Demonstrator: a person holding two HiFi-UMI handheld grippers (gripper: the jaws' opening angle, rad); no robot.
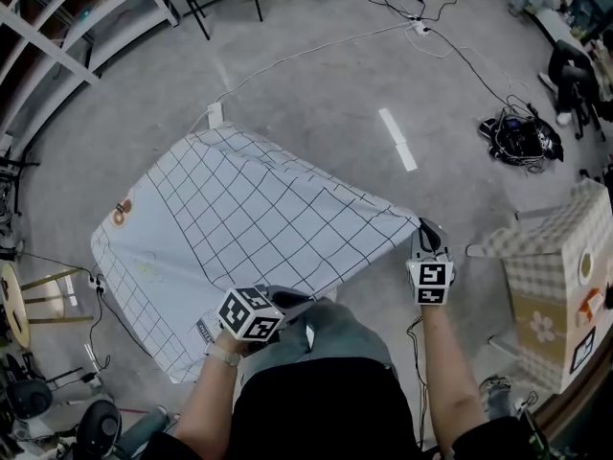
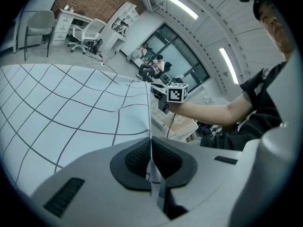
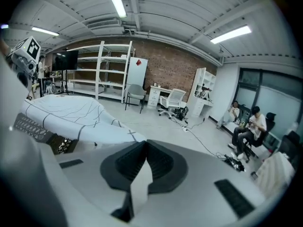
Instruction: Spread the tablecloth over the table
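A white tablecloth with a black grid lies stretched out in front of me, its left side hanging down over an edge. My left gripper is shut on its near left corner, and my right gripper is shut on its near right corner. In the left gripper view the cloth runs straight into the closed jaws of the left gripper, with the right gripper's marker cube beyond. In the right gripper view a strip of the cloth is pinched in the right gripper. The table underneath is hidden.
A checked box-like stand is close on the right. Cables and a power strip lie on the concrete floor. A wooden stool and shelving stand at the left. People sit far off.
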